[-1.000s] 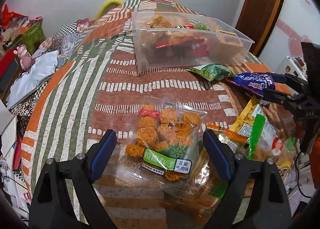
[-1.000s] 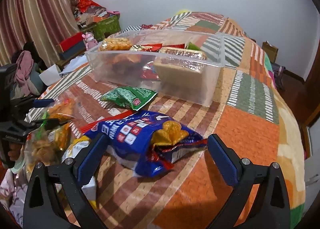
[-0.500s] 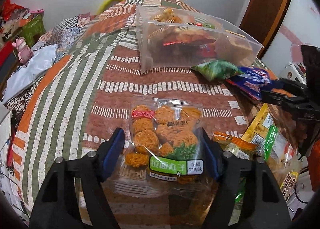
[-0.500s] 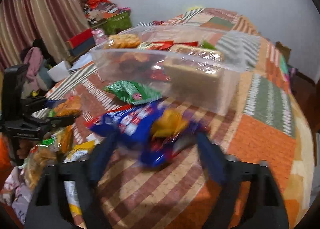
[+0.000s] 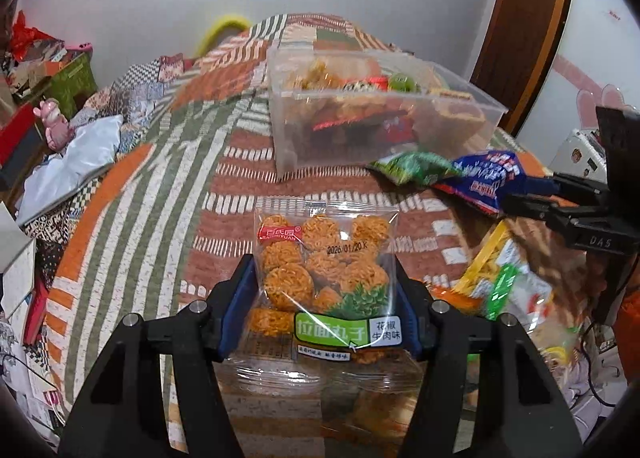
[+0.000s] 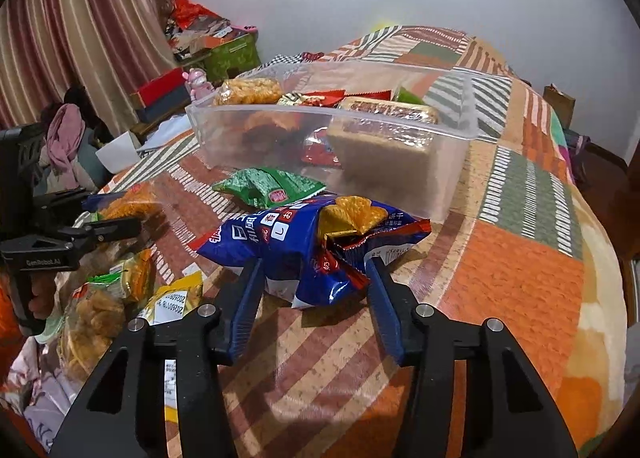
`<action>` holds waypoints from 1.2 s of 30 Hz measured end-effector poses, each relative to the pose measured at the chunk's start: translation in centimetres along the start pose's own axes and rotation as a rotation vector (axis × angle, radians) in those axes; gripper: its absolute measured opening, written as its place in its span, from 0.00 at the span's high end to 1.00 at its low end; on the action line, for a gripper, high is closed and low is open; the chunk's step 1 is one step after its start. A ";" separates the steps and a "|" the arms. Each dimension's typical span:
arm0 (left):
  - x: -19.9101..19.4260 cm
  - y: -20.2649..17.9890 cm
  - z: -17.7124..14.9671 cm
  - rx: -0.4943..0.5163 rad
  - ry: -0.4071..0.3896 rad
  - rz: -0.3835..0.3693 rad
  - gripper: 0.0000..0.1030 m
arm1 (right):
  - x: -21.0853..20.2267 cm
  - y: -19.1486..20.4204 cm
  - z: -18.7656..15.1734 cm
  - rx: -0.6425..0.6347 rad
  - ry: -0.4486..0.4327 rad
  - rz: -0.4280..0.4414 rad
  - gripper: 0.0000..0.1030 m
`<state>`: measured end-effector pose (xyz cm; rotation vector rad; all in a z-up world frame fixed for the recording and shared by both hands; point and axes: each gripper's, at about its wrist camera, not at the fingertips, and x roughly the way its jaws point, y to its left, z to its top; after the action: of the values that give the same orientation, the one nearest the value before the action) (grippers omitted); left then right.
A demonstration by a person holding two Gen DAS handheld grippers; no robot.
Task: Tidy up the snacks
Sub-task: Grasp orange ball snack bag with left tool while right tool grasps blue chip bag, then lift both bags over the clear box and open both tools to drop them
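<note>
Pick step, both sides. Left gripper just closed on clear noodle-ball pack, pads pressing. Right gripper just clamped blue snack bag. Next: carry both ahead, release over clear bin beyond.

The noodle ball bag is clear, shiny plastic. The blue snack bag is shiny and crinkly. The storage box is see-through plastic. The bed cover is soft, matt cloth. The door is smooth brown wood.
</note>
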<state>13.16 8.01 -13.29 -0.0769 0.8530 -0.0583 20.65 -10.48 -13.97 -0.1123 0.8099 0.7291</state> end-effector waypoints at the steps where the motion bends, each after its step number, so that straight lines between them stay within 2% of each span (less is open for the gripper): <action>1: -0.4 -0.1 0.2 0.001 -0.012 -0.001 0.40 | -0.3 -0.1 0.0 0.003 -0.005 -0.002 0.53; 19: -3.9 -1.7 3.4 -0.013 -0.149 -0.029 0.40 | -5.4 -0.1 0.7 0.040 -0.169 -0.050 0.60; 20: -3.9 -1.7 3.6 -0.015 -0.152 -0.030 0.40 | -5.5 -0.1 0.8 0.040 -0.179 -0.051 0.76; 21: -3.9 -1.8 3.8 -0.016 -0.155 -0.034 0.40 | -5.5 -0.2 1.0 0.039 -0.173 -0.045 0.82; 24: -4.0 -1.9 4.2 -0.022 -0.163 -0.046 0.40 | -5.6 -0.4 1.2 0.051 -0.178 -0.027 0.87; 26: -4.0 -2.0 4.4 -0.022 -0.166 -0.048 0.40 | -5.4 -0.6 1.3 0.053 -0.164 -0.030 0.87; 27: -4.0 -2.0 4.4 -0.021 -0.167 -0.048 0.40 | -5.5 -0.8 1.3 0.063 -0.161 -0.022 0.83; 29: -4.0 -2.1 4.3 -0.018 -0.165 -0.049 0.40 | -5.6 -1.3 1.1 0.094 -0.159 -0.028 0.82; 31: -3.8 -2.2 4.3 -0.015 -0.159 -0.050 0.40 | -5.5 -1.5 1.0 0.109 -0.147 -0.043 0.71; 33: -3.7 -2.2 4.1 -0.014 -0.153 -0.048 0.40 | -5.5 -1.8 0.7 0.137 -0.142 -0.058 0.40; 36: -3.5 -2.1 3.9 -0.010 -0.144 -0.045 0.40 | -5.9 -1.9 0.4 0.160 -0.164 -0.079 0.32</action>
<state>13.82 6.35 -7.92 -0.1084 0.7076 -0.0893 19.42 -15.02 -9.93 0.0588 0.6998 0.5883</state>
